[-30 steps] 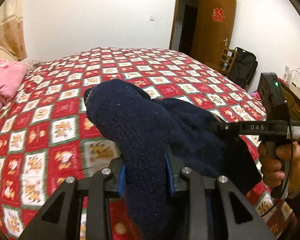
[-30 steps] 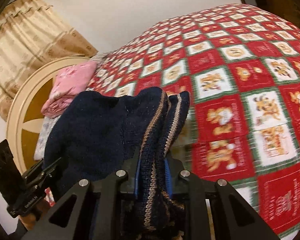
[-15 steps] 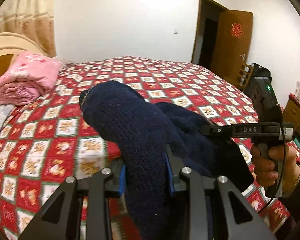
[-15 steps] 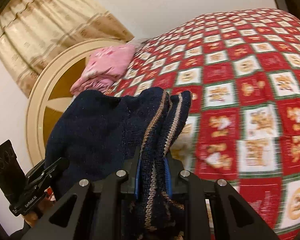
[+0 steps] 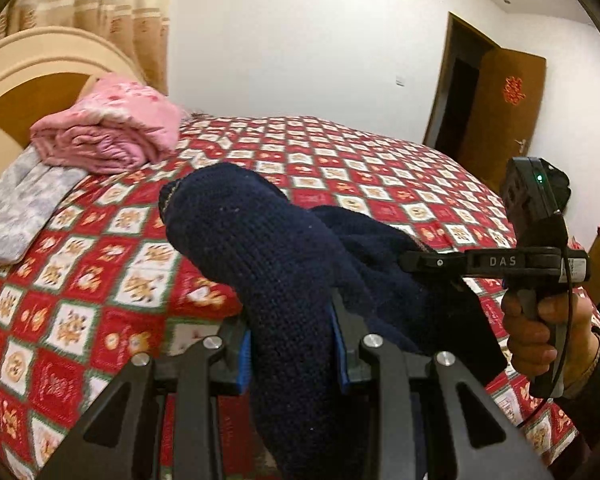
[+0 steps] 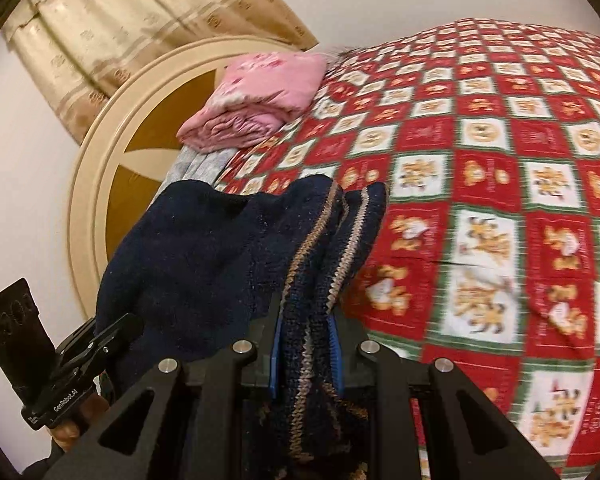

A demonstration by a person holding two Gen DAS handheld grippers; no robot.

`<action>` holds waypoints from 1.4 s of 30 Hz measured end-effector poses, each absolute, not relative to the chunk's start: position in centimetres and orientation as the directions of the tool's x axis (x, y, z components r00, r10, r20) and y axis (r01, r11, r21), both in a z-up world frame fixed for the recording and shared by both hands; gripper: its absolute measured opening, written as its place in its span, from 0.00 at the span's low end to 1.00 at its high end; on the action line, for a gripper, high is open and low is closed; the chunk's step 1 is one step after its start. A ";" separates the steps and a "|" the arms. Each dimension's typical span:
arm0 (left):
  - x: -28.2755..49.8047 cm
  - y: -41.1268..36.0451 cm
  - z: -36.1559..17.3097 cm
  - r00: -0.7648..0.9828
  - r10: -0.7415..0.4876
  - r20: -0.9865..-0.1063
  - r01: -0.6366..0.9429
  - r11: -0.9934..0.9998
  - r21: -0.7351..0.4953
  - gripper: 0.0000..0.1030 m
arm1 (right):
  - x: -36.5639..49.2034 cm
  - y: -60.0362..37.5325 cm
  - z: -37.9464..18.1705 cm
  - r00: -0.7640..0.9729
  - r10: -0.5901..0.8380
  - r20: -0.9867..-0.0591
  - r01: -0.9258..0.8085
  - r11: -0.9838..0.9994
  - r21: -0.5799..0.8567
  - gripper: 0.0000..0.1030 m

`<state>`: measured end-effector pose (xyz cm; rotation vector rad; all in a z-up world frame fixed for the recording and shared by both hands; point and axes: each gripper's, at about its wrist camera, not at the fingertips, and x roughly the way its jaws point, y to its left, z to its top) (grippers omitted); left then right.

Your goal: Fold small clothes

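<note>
A dark navy knitted garment (image 5: 268, 248) hangs in the air above the bed, stretched between both grippers. My left gripper (image 5: 292, 344) is shut on a thick fold of it, blue pads pressing each side. My right gripper (image 6: 306, 344) is shut on the garment's edge (image 6: 320, 264), which carries tan stripes. In the left wrist view the right gripper (image 5: 412, 261) shows at the right, a hand on its handle. The left gripper's body (image 6: 72, 364) appears at the lower left of the right wrist view.
The bed carries a red, white and green patterned quilt (image 5: 100, 280). Folded pink bedding (image 5: 112, 132) lies on a grey pillow (image 5: 20, 208) by the round cream headboard (image 6: 100, 184). Beige curtains (image 6: 140, 28) hang behind. A brown door (image 5: 500, 108) stands open at the far right.
Both grippers have swung with the garment toward the head of the bed. The pink bedding, headboard and curtains have come further into view. Both grips are unchanged.
</note>
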<state>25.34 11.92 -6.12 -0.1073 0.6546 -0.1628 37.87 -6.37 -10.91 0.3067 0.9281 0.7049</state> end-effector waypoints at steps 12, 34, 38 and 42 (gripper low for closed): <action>23.6 17.3 -8.6 0.776 -0.143 -0.614 0.028 0.981 -0.193 0.32 | 37.1 0.3 -12.6 0.330 0.680 -0.654 -0.462 0.721 0.516 0.19; 23.6 23.8 -14.5 0.715 -0.114 -0.690 -0.085 0.965 -0.247 0.34 | 38.7 5.1 -16.8 0.287 0.643 -0.710 -0.429 0.749 0.505 0.19; 23.4 23.9 -15.1 0.710 -0.116 -0.694 -0.078 0.967 -0.241 0.40 | 38.8 5.3 -17.3 0.285 0.627 -0.725 -0.424 0.761 0.491 0.19; 23.0 24.1 -16.1 0.711 -0.072 -0.700 -0.103 0.973 -0.205 0.54 | 39.4 5.6 -18.7 0.268 0.599 -0.754 -0.403 0.781 0.477 0.21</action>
